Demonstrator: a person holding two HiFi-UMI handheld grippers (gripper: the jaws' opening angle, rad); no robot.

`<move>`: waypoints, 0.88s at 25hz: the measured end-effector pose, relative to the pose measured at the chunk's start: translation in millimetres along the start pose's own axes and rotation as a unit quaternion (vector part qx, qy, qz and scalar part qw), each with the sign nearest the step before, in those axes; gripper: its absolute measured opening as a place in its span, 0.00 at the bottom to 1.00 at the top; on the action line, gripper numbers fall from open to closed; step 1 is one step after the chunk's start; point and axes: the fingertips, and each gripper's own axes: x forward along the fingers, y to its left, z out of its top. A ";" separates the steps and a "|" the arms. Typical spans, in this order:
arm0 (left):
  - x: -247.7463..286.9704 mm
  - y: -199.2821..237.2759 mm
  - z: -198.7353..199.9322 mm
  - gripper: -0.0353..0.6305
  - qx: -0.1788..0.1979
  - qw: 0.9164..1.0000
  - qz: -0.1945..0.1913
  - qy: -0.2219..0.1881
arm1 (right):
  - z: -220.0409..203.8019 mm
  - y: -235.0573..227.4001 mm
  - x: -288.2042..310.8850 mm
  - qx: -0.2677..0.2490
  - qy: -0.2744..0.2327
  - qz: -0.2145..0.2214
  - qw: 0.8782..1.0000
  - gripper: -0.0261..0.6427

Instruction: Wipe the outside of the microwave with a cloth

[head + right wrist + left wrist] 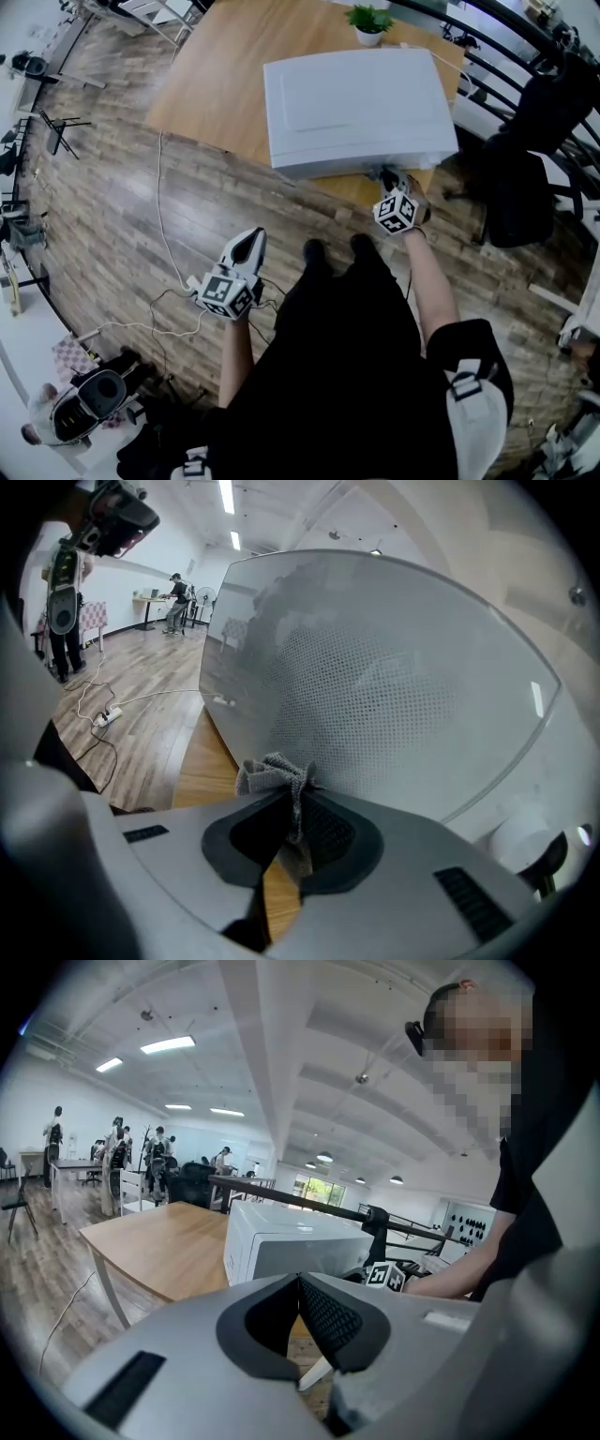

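Note:
A white microwave [356, 108] stands on the wooden table [216, 75], its door side toward me. In the right gripper view its perforated door window [375, 686] fills the frame. My right gripper [386, 180] is shut on a grey cloth [275, 775], and the bunched cloth is pressed against the lower part of the door. My left gripper [251, 246] hangs low at my left side, away from the table, with its jaws shut and empty. In the left gripper view the microwave [281, 1241] shows beyond the jaws [300, 1283].
A small potted plant [368, 21] stands on the table behind the microwave. A black railing and a dark chair [516, 178] are to the right. Cables [164, 234] trail over the wooden floor on the left. People stand at desks far off.

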 end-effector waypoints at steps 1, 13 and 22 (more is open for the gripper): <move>0.5 -3.5 -1.4 0.06 -0.002 1.000 0.003 0.000 | -3.9 -3.0 -0.9 -0.001 0.000 0.001 1.000 0.09; 13.8 -39.9 -16.0 0.06 -0.011 1.000 0.023 -0.017 | -36.1 -26.5 -6.4 -0.007 -0.004 0.007 1.000 0.09; 9.3 -51.4 -30.5 0.06 -0.019 0.999 0.042 -0.017 | -51.2 -35.1 -9.4 0.004 -0.002 0.005 1.000 0.09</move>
